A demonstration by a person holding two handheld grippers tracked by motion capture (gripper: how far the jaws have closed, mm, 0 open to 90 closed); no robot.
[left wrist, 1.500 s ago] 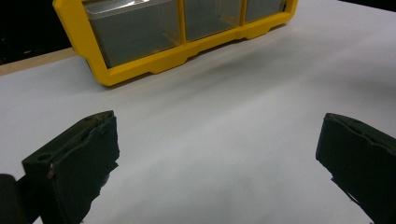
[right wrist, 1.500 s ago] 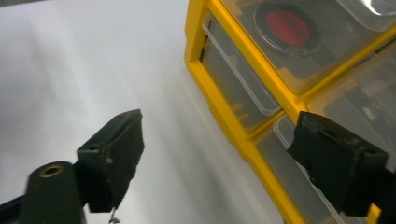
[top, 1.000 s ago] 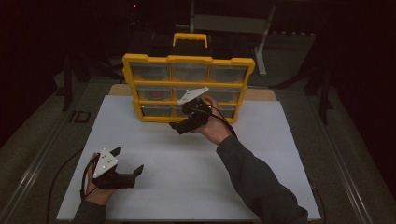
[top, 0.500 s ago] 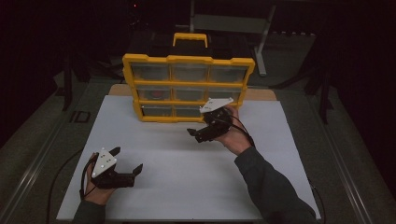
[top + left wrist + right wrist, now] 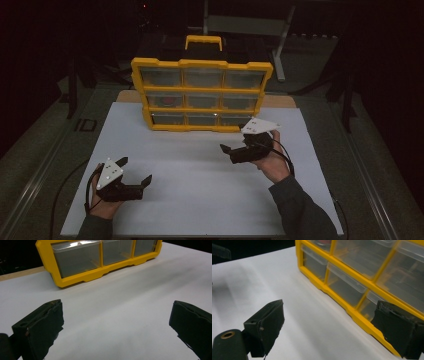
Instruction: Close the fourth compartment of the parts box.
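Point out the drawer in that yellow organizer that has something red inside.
The left drawer of the middle row in the yellow organizer: a red item shows through its clear front, while the other drawers show nothing red.

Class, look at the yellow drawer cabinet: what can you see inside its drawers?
In the yellow drawer cabinet, the middle-left drawer holds something red, too dim to identify. The other clear drawers look empty through their fronts, but their back parts are too dark to tell.

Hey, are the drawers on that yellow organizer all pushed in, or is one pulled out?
All pushed in. Every clear drawer front on the yellow organizer sits flush with the frame; none juts out over the white table.
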